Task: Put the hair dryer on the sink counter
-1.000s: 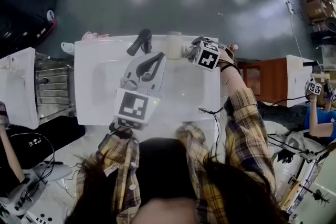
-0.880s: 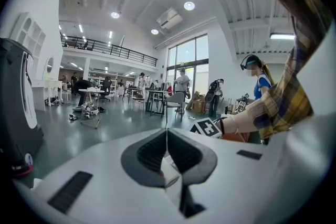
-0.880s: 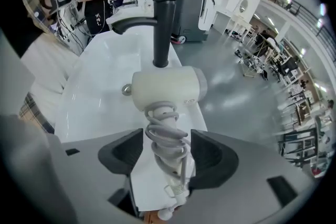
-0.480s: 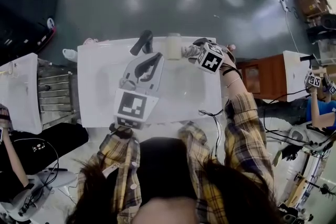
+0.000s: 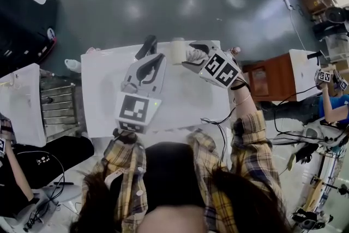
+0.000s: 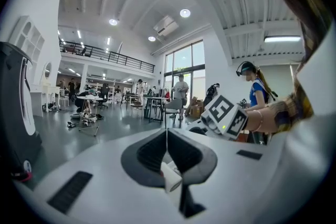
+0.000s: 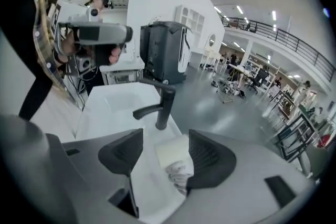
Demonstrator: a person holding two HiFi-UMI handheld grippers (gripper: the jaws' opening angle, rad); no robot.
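The cream hair dryer [image 5: 177,51] lies on the white sink counter [image 5: 103,90] at its far edge, just right of the black faucet [image 5: 147,45]. My right gripper [image 5: 189,55] is open and points at it from the right. In the right gripper view the hair dryer [image 7: 172,153] lies on the counter below the gap of the right gripper [image 7: 165,140], with the faucet [image 7: 160,105] beyond. My left gripper [image 5: 158,58] hovers over the basin beside the faucet. In its own view the left gripper [image 6: 167,136] is shut, its jaws meeting in a thin line with nothing gripped.
A metal rack [image 5: 57,95] stands left of the counter and a wooden cabinet [image 5: 267,76] to its right. A tall black appliance [image 7: 165,52] stands beyond the counter's end. Another person [image 5: 330,106] works at the far right. Cables hang off the counter's near right corner.
My right gripper has drawn back toward me and to the right, so its open jaws now show beside the hair dryer. The hair dryer and left gripper have barely moved.
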